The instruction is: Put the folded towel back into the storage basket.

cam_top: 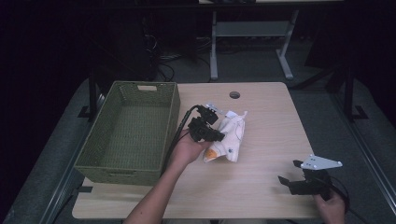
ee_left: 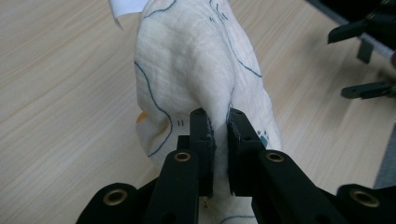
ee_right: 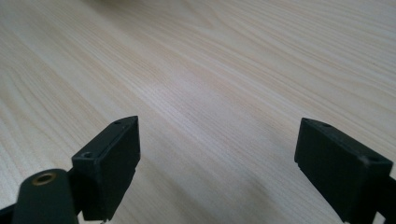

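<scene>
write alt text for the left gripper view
The left claw is shut on a fold of a cream cloth with thin blue line markings, pinched between its two black jaws above a light wooden table. The right claw shows at the upper right.

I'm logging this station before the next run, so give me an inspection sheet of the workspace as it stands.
Surface: light wooden table with a round hole near its far edge.
Job's things: white cloth with blue line print, bunched beside the green woven basket.
Clutter: nothing seen.
Grippers: left gripper pinches a fold of the cloth; right gripper open over bare wood.
Cables: black cable trails from the left gripper along the basket.
Surroundings: dark room, grey table frame behind.
</scene>
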`<state>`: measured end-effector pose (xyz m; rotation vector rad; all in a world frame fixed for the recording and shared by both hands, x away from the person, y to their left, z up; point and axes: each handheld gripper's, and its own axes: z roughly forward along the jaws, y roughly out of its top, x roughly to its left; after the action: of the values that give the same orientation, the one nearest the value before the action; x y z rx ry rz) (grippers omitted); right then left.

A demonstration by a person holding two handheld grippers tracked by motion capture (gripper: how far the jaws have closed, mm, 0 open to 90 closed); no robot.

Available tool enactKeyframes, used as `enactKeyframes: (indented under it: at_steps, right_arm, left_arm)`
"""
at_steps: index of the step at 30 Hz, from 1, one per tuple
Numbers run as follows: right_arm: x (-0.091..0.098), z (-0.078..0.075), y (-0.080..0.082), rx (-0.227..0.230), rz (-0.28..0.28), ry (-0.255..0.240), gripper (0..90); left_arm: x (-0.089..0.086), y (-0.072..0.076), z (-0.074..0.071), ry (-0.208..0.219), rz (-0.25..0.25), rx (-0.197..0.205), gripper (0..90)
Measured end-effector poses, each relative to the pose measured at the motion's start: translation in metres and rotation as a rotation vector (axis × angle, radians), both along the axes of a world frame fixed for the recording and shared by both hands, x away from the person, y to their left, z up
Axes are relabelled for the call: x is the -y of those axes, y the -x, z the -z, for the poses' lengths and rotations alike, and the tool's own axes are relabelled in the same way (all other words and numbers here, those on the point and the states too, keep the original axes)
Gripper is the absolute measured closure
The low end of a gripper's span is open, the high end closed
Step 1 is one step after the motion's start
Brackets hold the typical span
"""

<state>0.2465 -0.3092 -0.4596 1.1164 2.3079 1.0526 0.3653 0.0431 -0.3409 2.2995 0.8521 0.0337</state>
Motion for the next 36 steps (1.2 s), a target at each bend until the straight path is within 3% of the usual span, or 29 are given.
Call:
enactKeyframes:
  at_steps: [4,6,7,10,14,17,22,36]
  right_arm:
    - [0.000,0.000,0.000,-0.003,0.000,0.003,13.6]
    - [0.000,0.000,0.000,-0.001,0.001,0.003,13.7]
    - [0.000,0.000,-0.001,0.000,0.002,0.002,13.7]
    - [0.000,0.000,-0.001,0.000,0.001,0.005,13.6]
    - [0.000,0.000,-0.001,-0.005,0.003,0.005,13.6]
    - [-0.001,0.001,-0.001,-0.007,0.004,0.011,13.6]
    - [-0.002,0.001,-0.002,-0.009,0.010,0.012,13.6]
    - [-0.001,0.003,-0.005,-0.013,0.032,0.012,13.6]
  left_arm:
    - [-0.009,-0.001,-0.004,0.076,0.008,-0.042,83.7]
    - [-0.012,-0.001,-0.006,0.094,0.009,-0.050,83.7]
    - [-0.016,-0.002,-0.007,0.131,0.018,-0.074,83.7]
    - [-0.021,-0.003,-0.008,0.152,0.023,-0.082,83.6]
    - [-0.029,-0.002,-0.012,0.173,0.022,-0.081,83.6]
    - [-0.034,-0.001,-0.015,0.157,0.025,-0.071,83.6]
    - [-0.045,-0.001,-0.020,0.169,0.021,-0.074,83.6]
    - [-0.096,-0.005,-0.043,0.238,-0.004,-0.070,83.6]
